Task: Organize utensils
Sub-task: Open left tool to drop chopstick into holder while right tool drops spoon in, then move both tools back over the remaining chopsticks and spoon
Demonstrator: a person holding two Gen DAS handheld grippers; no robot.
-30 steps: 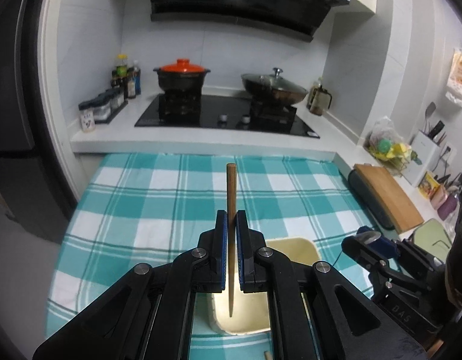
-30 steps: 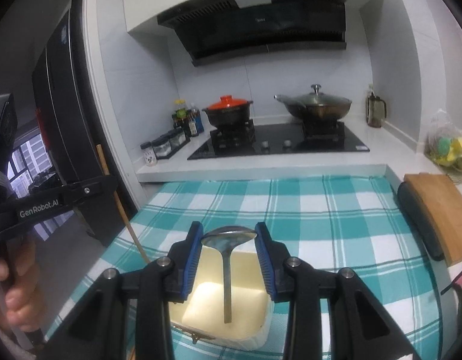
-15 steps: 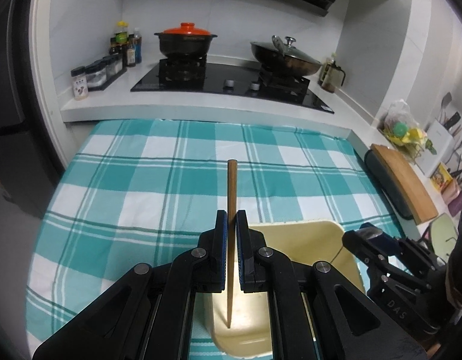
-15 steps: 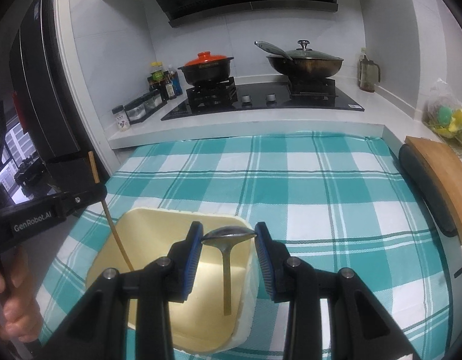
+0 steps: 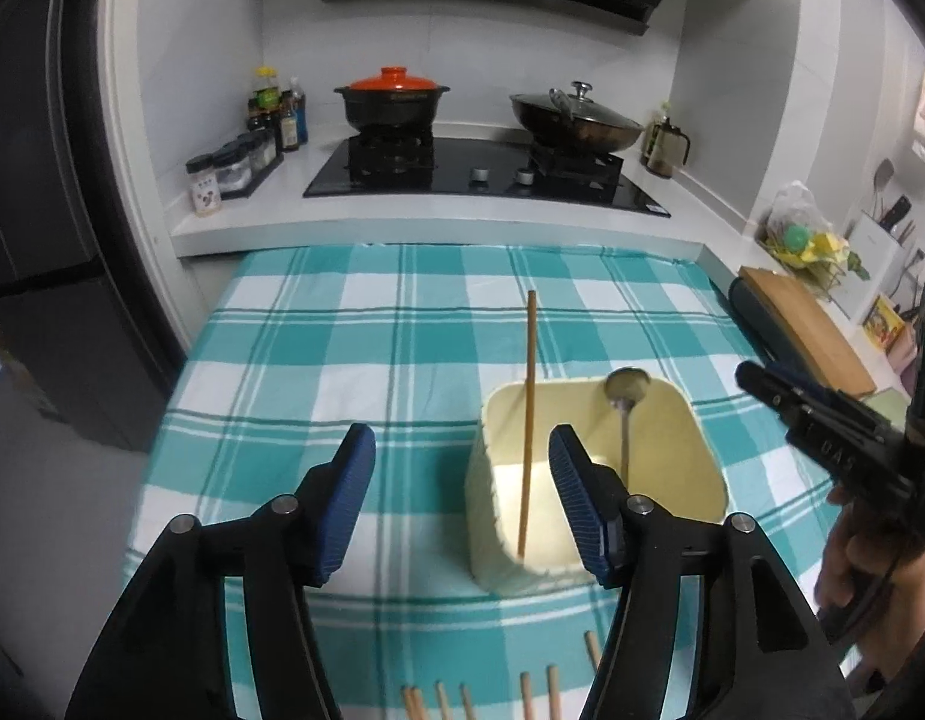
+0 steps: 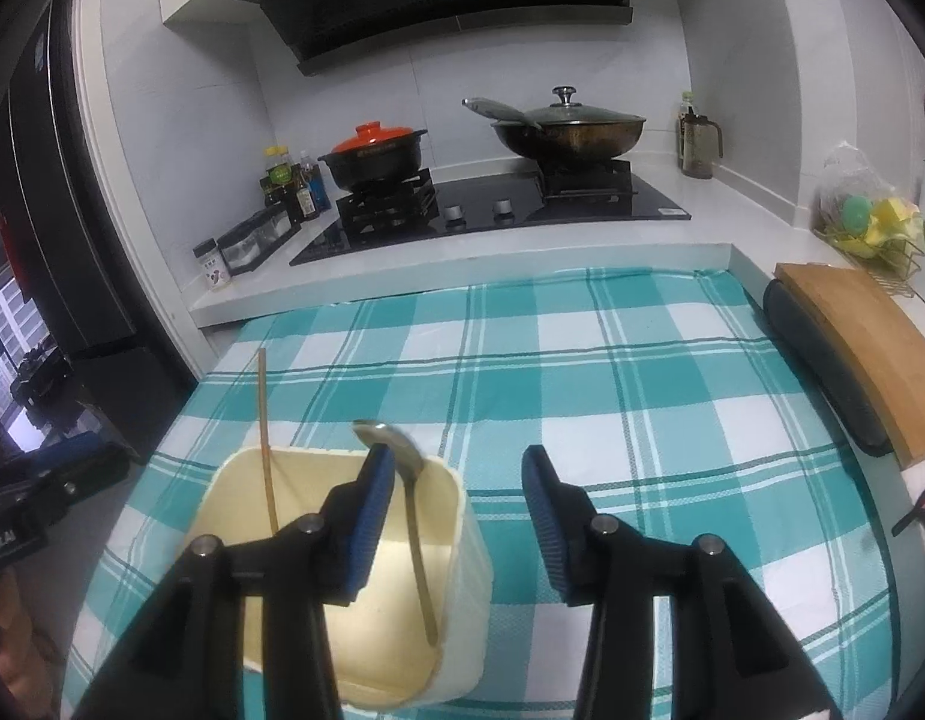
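A cream square utensil holder [image 5: 492, 504] [image 6: 462, 546] stands on the teal checked cloth. A wooden chopstick [image 5: 528, 420] [image 6: 266, 450] stands in it, leaning on its far wall. A metal spoon [image 5: 625, 414] [image 6: 411, 510] stands in it too, bowl up. My left gripper [image 5: 459, 501] is open and empty, just left of the holder, its right finger in front of it. My right gripper [image 6: 456, 516] is open and empty, to the right of the spoon. Several more chopsticks [image 5: 534, 696] lie at the near edge in the left wrist view.
A stove with an orange-lidded pot [image 5: 392, 97] and a wok [image 5: 573, 120] sits on the counter behind. Spice jars [image 5: 228, 171] stand at the left. A wooden cutting board [image 6: 864, 348] lies on the right counter. A dark fridge [image 5: 36, 210] stands left.
Both grippers have opened. The left let go of the chopstick and the right let go of the spoon; both now stand in the holder. Both grippers have drawn back.
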